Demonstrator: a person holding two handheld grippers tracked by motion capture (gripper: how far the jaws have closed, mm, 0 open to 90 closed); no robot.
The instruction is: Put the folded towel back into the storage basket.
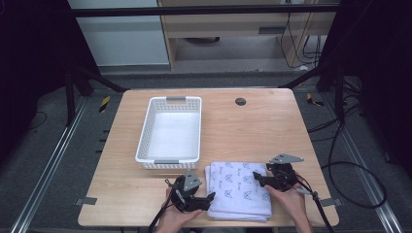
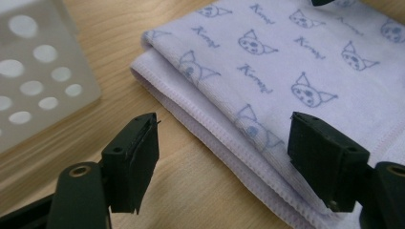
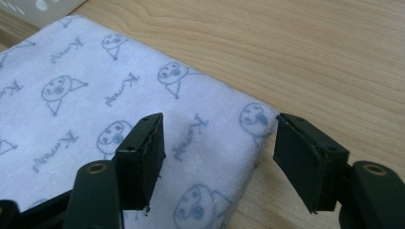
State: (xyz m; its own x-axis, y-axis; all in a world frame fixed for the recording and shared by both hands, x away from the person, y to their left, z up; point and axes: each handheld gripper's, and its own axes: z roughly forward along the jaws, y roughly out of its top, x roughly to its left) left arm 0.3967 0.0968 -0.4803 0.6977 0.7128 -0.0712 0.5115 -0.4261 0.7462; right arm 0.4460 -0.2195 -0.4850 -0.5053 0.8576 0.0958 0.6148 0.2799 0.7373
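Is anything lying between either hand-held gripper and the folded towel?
Nothing visible. The left hand-held gripper sits at the folded towel's left edge, the right hand-held gripper at its right edge, both with jaws open over the cloth.

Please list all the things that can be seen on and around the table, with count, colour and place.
folded towel: one, pale lilac with blue cat print, near edge of table, between the grippers
basket: one, white, perforated, left of centre, behind the towel
table: one, light wood
round cap: one, dark grey, far side of tabletop
cables: several, black, floor at right
left gripper: one, black, fingers open at the towel's left edge
right gripper: one, black, fingers open at the towel's right edge
hands: two, near edge, holding the grippers
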